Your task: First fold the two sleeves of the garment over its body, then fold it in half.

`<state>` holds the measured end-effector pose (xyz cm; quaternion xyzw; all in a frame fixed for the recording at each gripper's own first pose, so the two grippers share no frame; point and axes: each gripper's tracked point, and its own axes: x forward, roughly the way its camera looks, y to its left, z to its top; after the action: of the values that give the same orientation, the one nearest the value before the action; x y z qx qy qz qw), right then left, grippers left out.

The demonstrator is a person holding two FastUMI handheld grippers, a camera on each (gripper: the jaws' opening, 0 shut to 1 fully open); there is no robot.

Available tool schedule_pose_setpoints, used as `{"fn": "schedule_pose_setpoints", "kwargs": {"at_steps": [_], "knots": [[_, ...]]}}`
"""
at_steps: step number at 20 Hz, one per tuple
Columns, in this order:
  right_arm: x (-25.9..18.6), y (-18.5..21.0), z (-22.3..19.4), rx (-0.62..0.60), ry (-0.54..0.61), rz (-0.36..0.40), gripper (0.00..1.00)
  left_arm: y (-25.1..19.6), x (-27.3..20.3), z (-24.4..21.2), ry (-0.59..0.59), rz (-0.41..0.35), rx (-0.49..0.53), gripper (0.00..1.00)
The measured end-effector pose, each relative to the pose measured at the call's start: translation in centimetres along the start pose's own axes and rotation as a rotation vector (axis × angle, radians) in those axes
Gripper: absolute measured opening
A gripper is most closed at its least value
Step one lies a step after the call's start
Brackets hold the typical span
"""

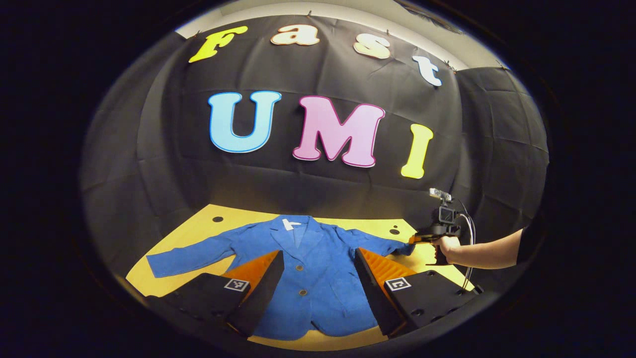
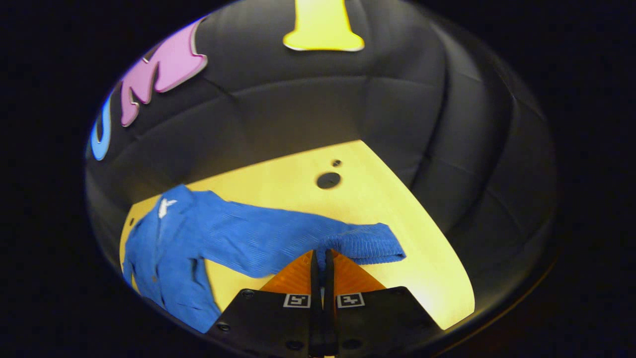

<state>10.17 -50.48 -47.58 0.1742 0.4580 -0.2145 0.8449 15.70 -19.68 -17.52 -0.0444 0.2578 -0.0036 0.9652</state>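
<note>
A blue button-front jacket (image 1: 310,278) lies flat, front up, on the yellow table (image 1: 198,228), collar toward the back wall. Its left sleeve (image 1: 191,256) stretches out flat to the left. My left gripper (image 1: 318,278) hovers over the jacket's body, its fingers spread wide, open, holding nothing. My right gripper (image 1: 415,239) is at the cuff of the right sleeve. In the right gripper view the right sleeve (image 2: 278,236) runs across the table (image 2: 348,199) and its cuff (image 2: 360,243) is pinched between my right gripper's (image 2: 323,258) closed fingers, slightly bunched and lifted.
A person's hand and bare forearm (image 1: 477,251) hold the right gripper at the table's right side, with a cable hanging from it. The table has small round holes (image 2: 328,180) near its back edge. Black cloth walls the booth behind and to the sides.
</note>
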Motion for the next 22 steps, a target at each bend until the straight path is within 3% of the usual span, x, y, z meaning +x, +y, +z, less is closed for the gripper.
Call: {"fn": "schedule_pose_setpoints", "kwargs": {"at_steps": [2,7,12,16,19,20,22], "knots": [[-0.9,5.2,1.7,-0.050,-0.028,0.076,0.04,1.6,-0.9,-0.4,-0.005,0.031,-0.022,0.82],[-4.2,22.1,3.1,-0.046,-0.029,0.355,0.04,6.4,-3.1,-0.6,-0.024,0.118,-0.100,0.82],[-6.9,35.4,-0.6,-0.219,-0.005,0.581,0.05,13.4,-6.3,-1.7,-0.044,0.253,-0.142,0.81],[-6.5,43.4,-3.3,-0.268,0.061,0.673,0.05,19.1,-8.3,-3.1,-0.045,0.358,-0.191,0.82],[-5.8,49.0,-6.1,-0.294,0.060,0.681,0.05,22.9,-9.0,-4.2,-0.038,0.416,-0.212,0.82],[-5.4,50.0,-6.6,-0.306,0.056,0.669,0.00,24.0,-9.2,-4.5,-0.035,0.430,-0.222,0.82],[-5.3,51.1,-6.4,-0.320,0.034,0.656,0.50,25.4,-9.3,-4.8,-0.037,0.445,-0.247,0.82]]}}
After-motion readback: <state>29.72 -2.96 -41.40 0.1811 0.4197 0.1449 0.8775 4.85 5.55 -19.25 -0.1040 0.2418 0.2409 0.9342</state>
